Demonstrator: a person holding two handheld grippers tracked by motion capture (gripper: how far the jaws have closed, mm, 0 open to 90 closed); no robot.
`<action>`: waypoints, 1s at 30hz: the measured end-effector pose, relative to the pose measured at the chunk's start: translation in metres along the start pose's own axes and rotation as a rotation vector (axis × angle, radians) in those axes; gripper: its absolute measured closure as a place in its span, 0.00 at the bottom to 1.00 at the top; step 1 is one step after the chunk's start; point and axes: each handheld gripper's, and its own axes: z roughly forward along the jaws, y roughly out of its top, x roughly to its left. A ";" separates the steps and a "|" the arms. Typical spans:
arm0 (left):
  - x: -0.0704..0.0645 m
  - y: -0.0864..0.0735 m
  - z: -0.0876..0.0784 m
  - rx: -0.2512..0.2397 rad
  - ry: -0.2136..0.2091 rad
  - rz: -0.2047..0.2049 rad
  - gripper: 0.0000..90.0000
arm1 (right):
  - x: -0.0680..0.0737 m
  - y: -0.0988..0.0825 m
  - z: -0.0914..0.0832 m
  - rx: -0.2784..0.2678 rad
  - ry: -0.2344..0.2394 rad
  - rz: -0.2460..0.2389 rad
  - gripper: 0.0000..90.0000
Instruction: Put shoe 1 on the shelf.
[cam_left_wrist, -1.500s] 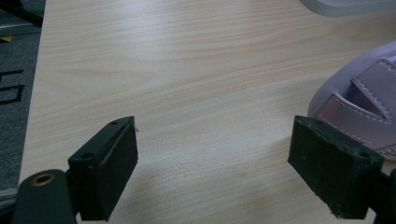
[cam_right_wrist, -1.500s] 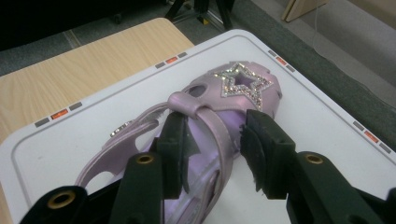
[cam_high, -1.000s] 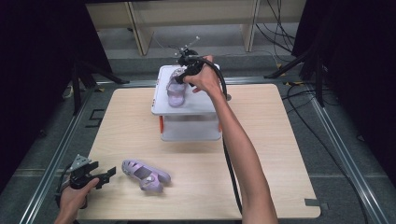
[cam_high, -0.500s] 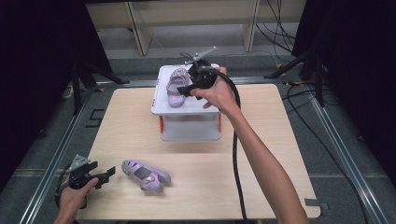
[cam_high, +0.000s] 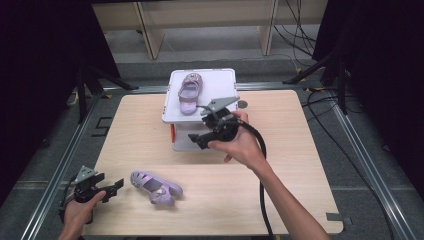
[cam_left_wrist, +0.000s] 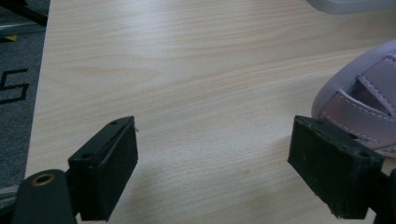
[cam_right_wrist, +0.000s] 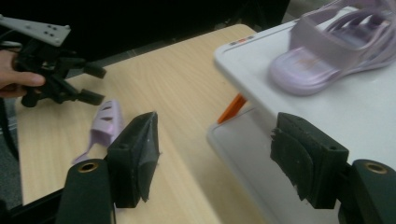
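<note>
Your right claw (cam_high: 200, 141) hangs empty over the wooden surface (cam_high: 300, 150), just in front of the white storage box (cam_high: 220, 80), its jaws spread wide apart. One lilac sandal (cam_high: 188, 91) lies on the box lid; in the right gripper view the same sandal sits beyond and above the jaws. Your left claw (cam_high: 112, 187) rests low at the near left corner of the surface, jaws also wide apart and gripping nothing. The second lilac sandal (cam_high: 155, 186) lies flat on the surface just beside it; the left gripper view puts the sandal's strapped end right behind one jaw
</note>
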 end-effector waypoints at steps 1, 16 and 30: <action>0.000 0.000 0.000 0.000 0.001 0.000 0.17 | 0.009 -0.010 0.002 -0.003 0.014 -0.018 0.35; 0.001 0.000 0.000 0.013 0.019 -0.006 0.17 | 0.055 -0.059 0.048 0.028 0.133 -0.022 0.36; 0.000 0.001 -0.001 -0.014 0.005 0.002 0.17 | 0.095 -0.080 0.095 0.097 0.239 -0.059 0.34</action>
